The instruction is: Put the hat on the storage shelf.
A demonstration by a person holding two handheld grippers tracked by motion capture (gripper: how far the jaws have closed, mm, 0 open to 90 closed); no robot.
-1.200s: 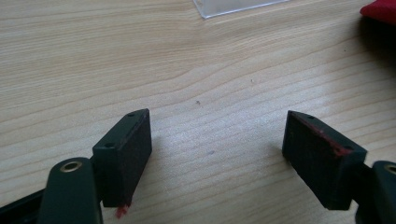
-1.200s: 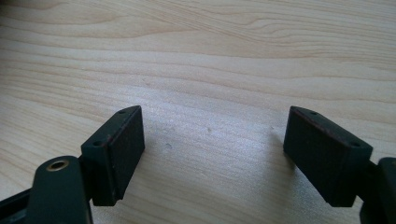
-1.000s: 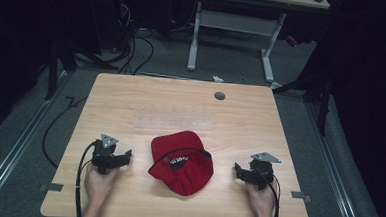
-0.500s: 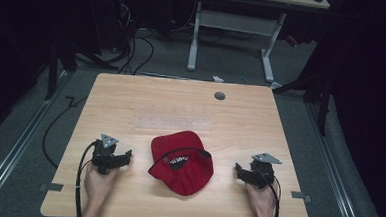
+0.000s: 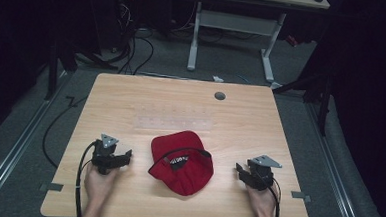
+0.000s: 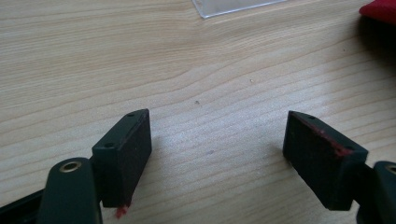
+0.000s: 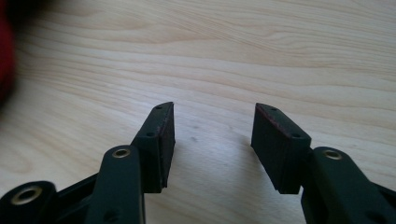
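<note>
— Red cap [image 5: 182, 162] is the thing to work on, I think, because it lies alone on the tabletop [image 5: 131, 100], near the front edge, between the two tools. How will it handle?

— It looks light and soft. The cloth crown should fold easily under pressure, while the brim is probably stiffer. I would take it at the brim edge or at the rim of the opening, where a dark band shows. The cloth is not slippery, in my judgement, and not fragile.

— Where is it relative to each hand-held gripper?

— The left hand-held gripper [image 5: 109, 156] rests on the wood just beside the cap, on its left, and they do not touch. Its jaws stand wide apart with only bare wood between them. In the left gripper view a red corner of the cap appears at the top right. The right hand-held gripper [image 5: 254, 175] is on the other side, a little more apart from the cap. Its jaws are also apart and hold nothing.

— And farther away?

— Behind the cap lies a clear flat sheet [image 5: 174, 123], then a small round dark grommet [image 5: 219, 96] near the far edge of the tabletop.
</note>
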